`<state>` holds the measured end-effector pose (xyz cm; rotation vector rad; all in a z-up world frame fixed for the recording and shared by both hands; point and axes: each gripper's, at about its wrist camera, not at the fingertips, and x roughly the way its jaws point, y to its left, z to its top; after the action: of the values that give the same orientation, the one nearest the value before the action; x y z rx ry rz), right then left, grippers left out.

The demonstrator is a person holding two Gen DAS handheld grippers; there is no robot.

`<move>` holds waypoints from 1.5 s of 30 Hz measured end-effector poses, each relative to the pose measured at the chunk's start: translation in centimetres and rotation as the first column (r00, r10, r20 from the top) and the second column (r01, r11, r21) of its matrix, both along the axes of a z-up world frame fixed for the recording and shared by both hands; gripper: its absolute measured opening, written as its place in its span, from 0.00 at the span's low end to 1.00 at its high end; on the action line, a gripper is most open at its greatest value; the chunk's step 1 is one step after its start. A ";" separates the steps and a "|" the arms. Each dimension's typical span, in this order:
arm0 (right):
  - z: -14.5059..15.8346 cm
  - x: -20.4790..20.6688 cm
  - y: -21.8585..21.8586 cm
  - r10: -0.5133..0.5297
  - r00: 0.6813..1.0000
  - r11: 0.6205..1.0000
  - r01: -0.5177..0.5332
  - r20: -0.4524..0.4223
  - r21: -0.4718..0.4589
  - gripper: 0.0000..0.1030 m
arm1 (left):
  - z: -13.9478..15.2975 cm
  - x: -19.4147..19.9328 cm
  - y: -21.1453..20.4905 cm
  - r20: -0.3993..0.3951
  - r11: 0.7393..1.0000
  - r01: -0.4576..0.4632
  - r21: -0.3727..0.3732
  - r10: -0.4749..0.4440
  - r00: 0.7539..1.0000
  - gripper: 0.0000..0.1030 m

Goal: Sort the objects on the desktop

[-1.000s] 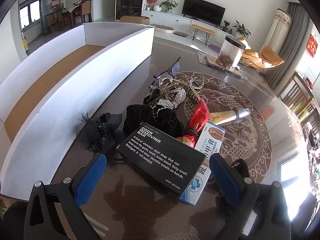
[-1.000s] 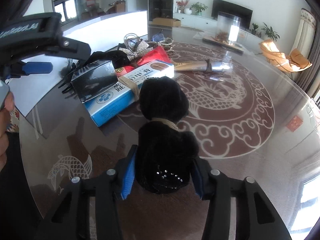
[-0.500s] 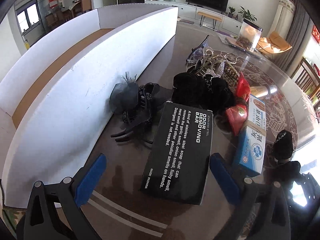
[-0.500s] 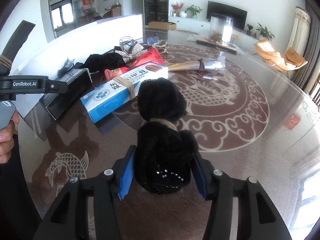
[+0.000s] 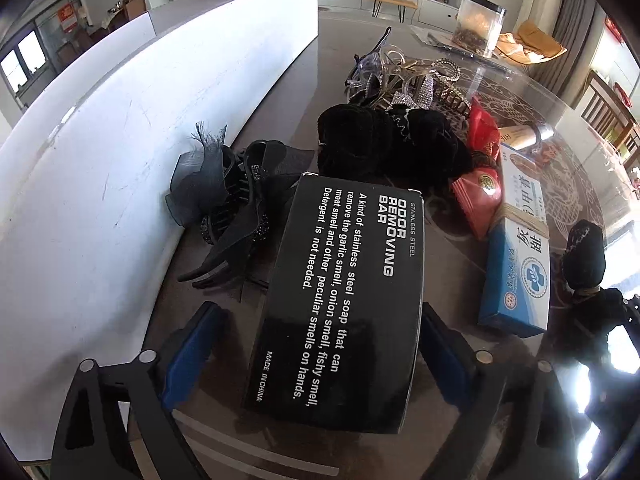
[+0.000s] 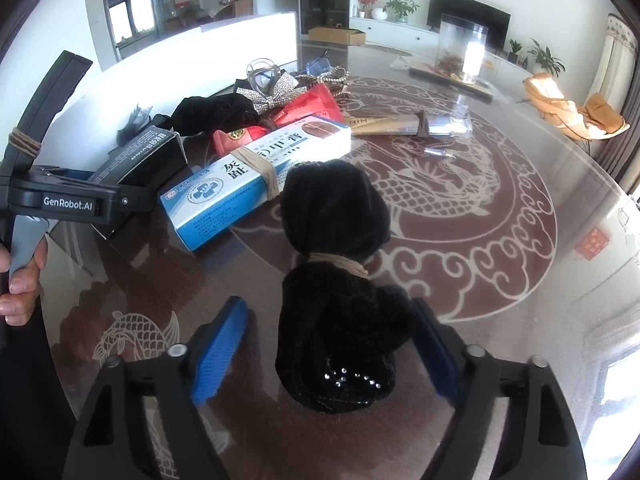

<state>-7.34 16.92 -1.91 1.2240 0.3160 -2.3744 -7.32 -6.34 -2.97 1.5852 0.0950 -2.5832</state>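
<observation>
Two grippers seen w/ jaws apart: left gripper [image 5: 316,344] straddles black box [image 5: 340,304]; right gripper [image 6: 330,346] straddles black velvet pouch [image 6: 340,308], none clamped

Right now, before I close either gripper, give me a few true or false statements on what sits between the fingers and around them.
1. The black box lies between the open fingers of the left gripper. True.
2. The right gripper is clamped tight on the black velvet pouch. False: its blue pads stand apart from the pouch on both sides.
3. A tan band wraps the blue and white box. True.
4. The black box stands upright on end. False: it lies flat, printed face up.
5. The black hair claw lies between the black box and the white tray wall. True.
</observation>
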 end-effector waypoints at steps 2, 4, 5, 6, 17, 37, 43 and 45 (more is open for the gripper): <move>0.3 -0.4 0.3 0.013 0.999 1.000 -0.012 0.036 -0.017 0.31 | 0.4 1.3 0.5 0.004 0.999 0.047 -0.009 -0.047 0.999 0.56; 0.8 0.0 0.9 0.016 0.999 1.000 -0.015 0.048 -0.028 0.31 | 0.6 3.2 0.2 -0.009 0.996 0.068 0.059 -0.068 0.998 0.56; 1.1 0.6 1.4 0.015 0.999 0.999 -0.013 0.046 -0.035 0.31 | 0.6 4.4 0.0 -0.011 0.994 0.074 0.080 -0.073 0.997 0.56; 1.5 1.2 1.9 0.014 0.999 0.999 -0.011 0.044 -0.046 0.31 | 0.7 5.4 -0.1 -0.015 0.992 0.079 0.098 -0.078 0.997 0.56; 9.5 1.2 -4.5 0.116 0.992 0.973 -0.123 -0.051 -0.197 0.31 | 11.8 7.6 -7.6 -0.220 0.974 0.007 0.226 0.044 0.974 0.56; 9.6 -6.7 -35.6 0.395 0.917 0.902 -0.399 -0.057 -0.165 0.78 | 9.1 0.9 -24.4 -0.117 0.942 -0.334 0.044 0.337 0.934 0.68; 12.7 -4.2 -25.7 0.250 0.942 0.915 -0.305 -0.223 -0.264 0.96 | 14.0 4.3 -16.7 -0.291 0.978 -0.198 0.061 0.208 0.934 0.69; 13.2 -2.8 -21.0 0.176 0.942 0.939 -0.248 -0.286 -0.239 0.99 | 15.4 5.8 -12.3 -0.336 0.992 -0.066 0.104 0.097 0.937 0.77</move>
<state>-10.10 -4.05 11.29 0.7135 0.1848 -2.2944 -1.56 -18.62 12.42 1.1119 0.3046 -2.7935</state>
